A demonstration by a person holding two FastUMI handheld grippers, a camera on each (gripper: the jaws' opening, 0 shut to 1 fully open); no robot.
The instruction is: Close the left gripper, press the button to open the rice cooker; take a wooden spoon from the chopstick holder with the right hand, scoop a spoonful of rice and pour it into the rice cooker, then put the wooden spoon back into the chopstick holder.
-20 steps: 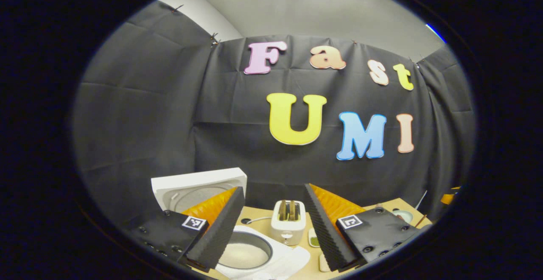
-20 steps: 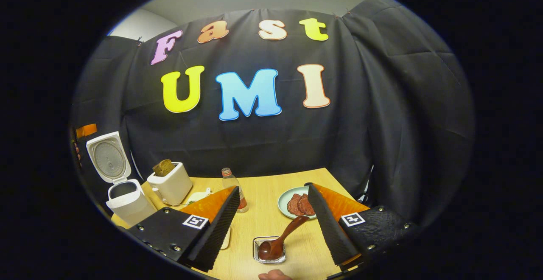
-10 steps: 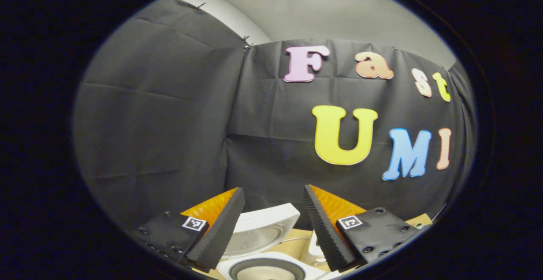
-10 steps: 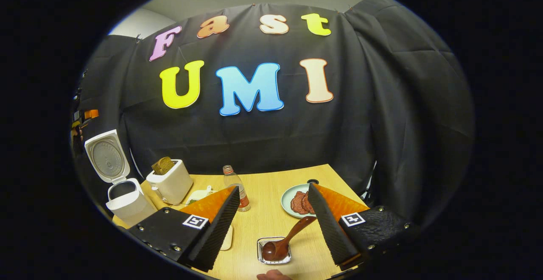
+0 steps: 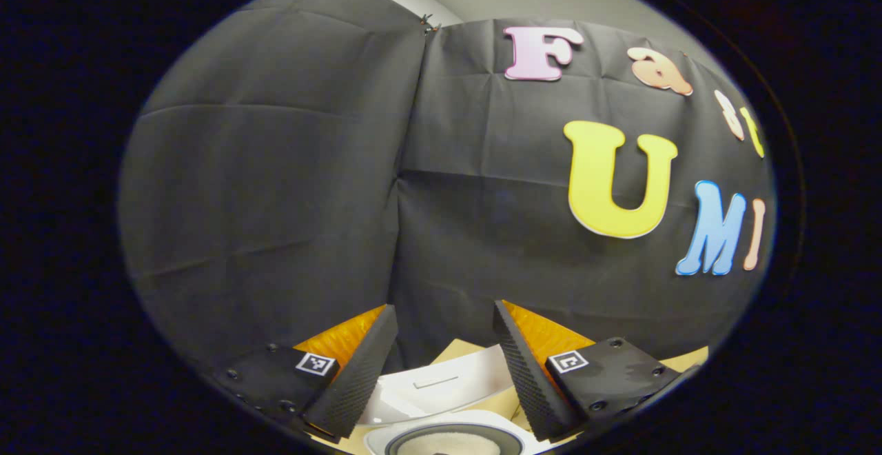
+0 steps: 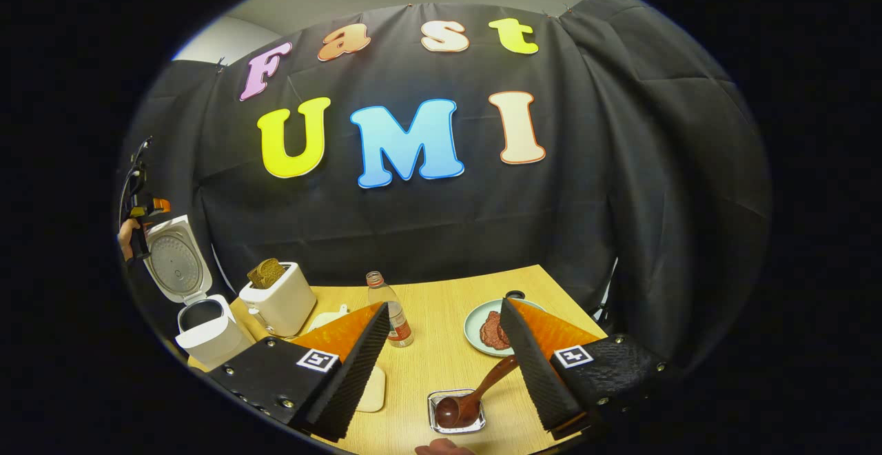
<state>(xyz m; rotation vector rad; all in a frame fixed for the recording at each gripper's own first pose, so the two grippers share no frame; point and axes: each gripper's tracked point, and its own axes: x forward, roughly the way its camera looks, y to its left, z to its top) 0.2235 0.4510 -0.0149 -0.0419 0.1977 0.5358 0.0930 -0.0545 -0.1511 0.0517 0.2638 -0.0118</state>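
Observation:
The white rice cooker (image 6: 207,334) stands at the table's far left with its lid (image 6: 178,269) up. In the left gripper view the lid (image 5: 441,386) and the pot of white rice (image 5: 448,445) lie just below my left gripper (image 5: 443,308), which is open and holds nothing. A hand holds that gripper (image 6: 143,208) up beside the raised lid. My right gripper (image 6: 443,307) is open above the table. Below and between its fingers the dark wooden spoon (image 6: 490,380) leans in the small metal holder (image 6: 456,412), untouched.
On the wooden table (image 6: 441,345) stand a white toaster (image 6: 279,300) with bread, a clear bottle (image 6: 393,317), a pale plate (image 6: 477,327) of dark slices and a small cream board (image 6: 372,389). A hand (image 6: 441,449) shows at the near edge.
The left gripper has swung left and now sits over the open cooker, toaster out of sight. The right gripper shifted slightly. The spoon stayed in its holder. Both grippers stayed open.

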